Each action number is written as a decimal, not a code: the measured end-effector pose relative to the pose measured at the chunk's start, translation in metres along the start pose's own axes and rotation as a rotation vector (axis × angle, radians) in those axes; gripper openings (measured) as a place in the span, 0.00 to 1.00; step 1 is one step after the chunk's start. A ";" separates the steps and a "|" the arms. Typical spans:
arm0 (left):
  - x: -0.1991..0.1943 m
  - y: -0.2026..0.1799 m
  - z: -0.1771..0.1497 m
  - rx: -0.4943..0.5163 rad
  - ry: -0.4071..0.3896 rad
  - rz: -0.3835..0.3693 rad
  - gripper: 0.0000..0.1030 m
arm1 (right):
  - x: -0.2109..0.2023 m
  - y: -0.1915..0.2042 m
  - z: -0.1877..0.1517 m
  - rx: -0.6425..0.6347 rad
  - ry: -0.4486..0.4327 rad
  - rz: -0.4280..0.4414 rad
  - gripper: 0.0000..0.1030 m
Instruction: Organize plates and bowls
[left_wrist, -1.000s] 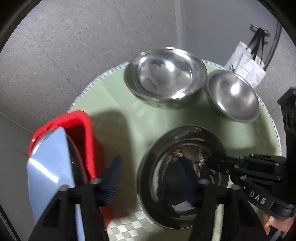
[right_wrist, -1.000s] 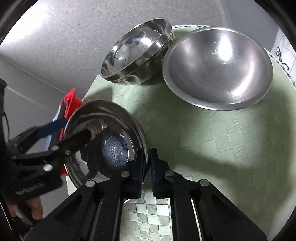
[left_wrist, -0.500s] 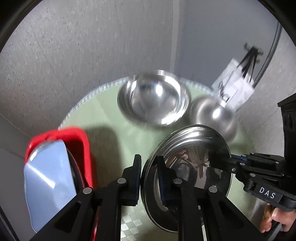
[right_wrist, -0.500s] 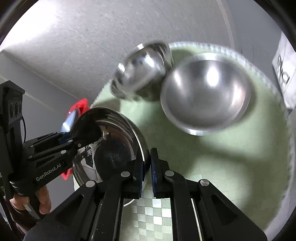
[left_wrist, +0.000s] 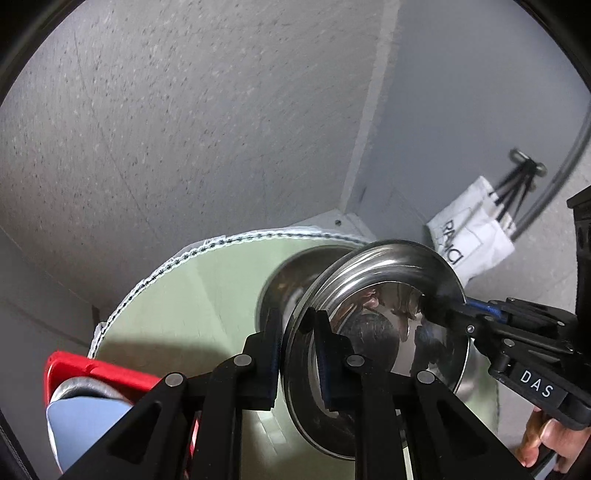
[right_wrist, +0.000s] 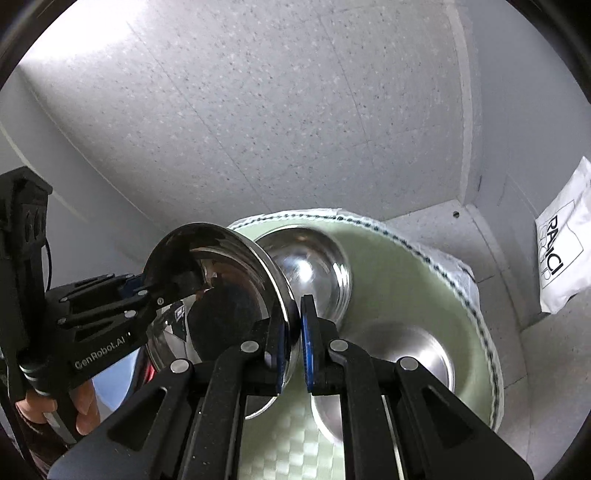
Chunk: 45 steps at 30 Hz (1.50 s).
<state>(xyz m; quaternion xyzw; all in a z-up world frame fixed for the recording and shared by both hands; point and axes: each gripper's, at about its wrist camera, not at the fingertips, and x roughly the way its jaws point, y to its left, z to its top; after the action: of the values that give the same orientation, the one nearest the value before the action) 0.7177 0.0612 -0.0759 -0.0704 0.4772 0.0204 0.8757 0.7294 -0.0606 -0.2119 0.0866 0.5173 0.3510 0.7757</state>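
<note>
A shiny steel plate (left_wrist: 373, 328) is held up above the round green table (left_wrist: 192, 295), tilted on edge. My left gripper (left_wrist: 297, 354) is shut on its near rim. My right gripper (right_wrist: 293, 332) is shut on the opposite rim of the same plate (right_wrist: 221, 288); it also shows at the right of the left wrist view (left_wrist: 447, 314). A deep steel bowl (right_wrist: 314, 273) sits on the table behind the plate, partly hidden. A second steel bowl (right_wrist: 402, 354) sits to the right, below my right fingers.
A red bin (left_wrist: 85, 373) holding a pale blue item (left_wrist: 85, 424) stands at the table's left edge. A white bag (right_wrist: 561, 251) hangs on the wall at the right. Grey walls meet in a corner behind the table.
Both grippers have lifted the plate off the table and tilted it up. My left gripper went from open to shut on its rim. The bowls now appear farther below.
</note>
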 end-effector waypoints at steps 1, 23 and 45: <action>0.010 0.003 0.005 -0.004 0.012 0.006 0.14 | 0.008 -0.003 0.004 0.001 0.020 -0.006 0.07; 0.118 -0.028 0.040 0.048 0.079 0.085 0.45 | 0.095 0.000 0.030 -0.039 0.163 -0.126 0.10; 0.089 -0.018 0.008 -0.039 0.056 0.126 0.66 | 0.090 0.009 0.030 -0.024 0.188 -0.161 0.24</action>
<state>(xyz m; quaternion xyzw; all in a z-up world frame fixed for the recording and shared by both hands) 0.7747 0.0413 -0.1449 -0.0578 0.5046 0.0826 0.8574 0.7711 0.0099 -0.2607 0.0023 0.5891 0.3002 0.7502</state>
